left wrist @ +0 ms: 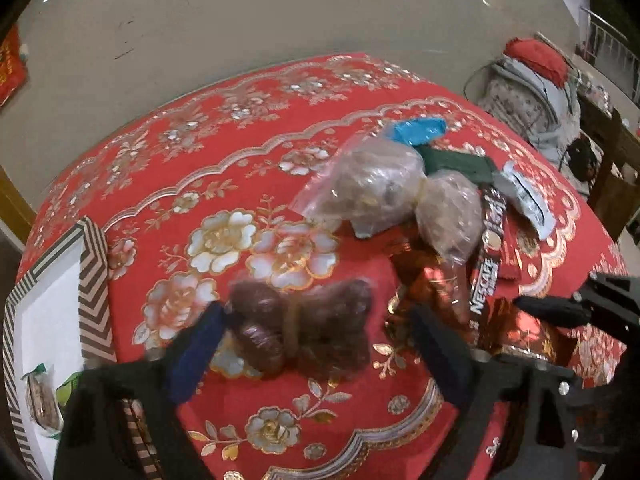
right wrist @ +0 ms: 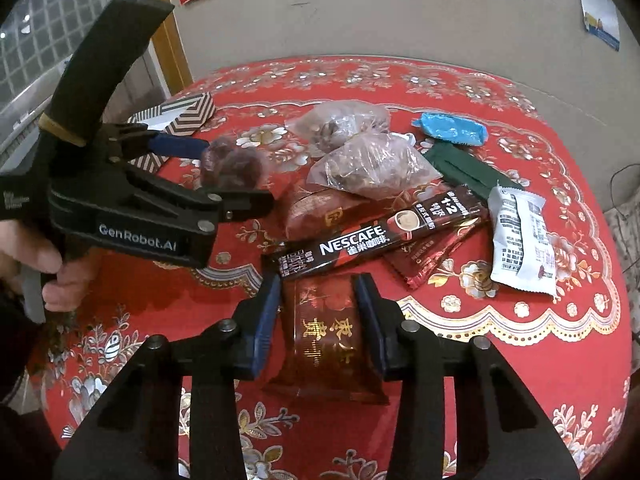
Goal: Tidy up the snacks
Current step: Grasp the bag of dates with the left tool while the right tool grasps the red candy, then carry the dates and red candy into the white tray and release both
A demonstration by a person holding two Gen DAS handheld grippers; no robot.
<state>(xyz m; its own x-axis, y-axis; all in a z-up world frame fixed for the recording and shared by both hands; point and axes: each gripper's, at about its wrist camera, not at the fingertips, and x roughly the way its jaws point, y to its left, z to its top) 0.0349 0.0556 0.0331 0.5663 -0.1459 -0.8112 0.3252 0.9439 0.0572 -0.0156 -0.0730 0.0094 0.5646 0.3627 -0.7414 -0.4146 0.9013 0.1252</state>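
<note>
My left gripper (left wrist: 320, 328) is open, its fingers on either side of a dark brown bag of dates (left wrist: 304, 332) tied in the middle; the bag looks blurred and off the cloth. The same bag (right wrist: 232, 166) shows in the right wrist view between the left gripper's fingers. My right gripper (right wrist: 318, 320) has its blue pads against both sides of a dark red snack packet with gold characters (right wrist: 326, 340). A striped box (left wrist: 48, 312) with white inside holds a couple of snacks at far left.
On the red flowered tablecloth (right wrist: 520, 320) lie two clear nut bags (right wrist: 360, 148), a Nescafe stick (right wrist: 372, 236), a blue packet (right wrist: 452, 128), a green packet (right wrist: 464, 168), a white packet (right wrist: 520, 236) and red packets (right wrist: 432, 260). A chair with clothes (left wrist: 532, 92) stands beyond.
</note>
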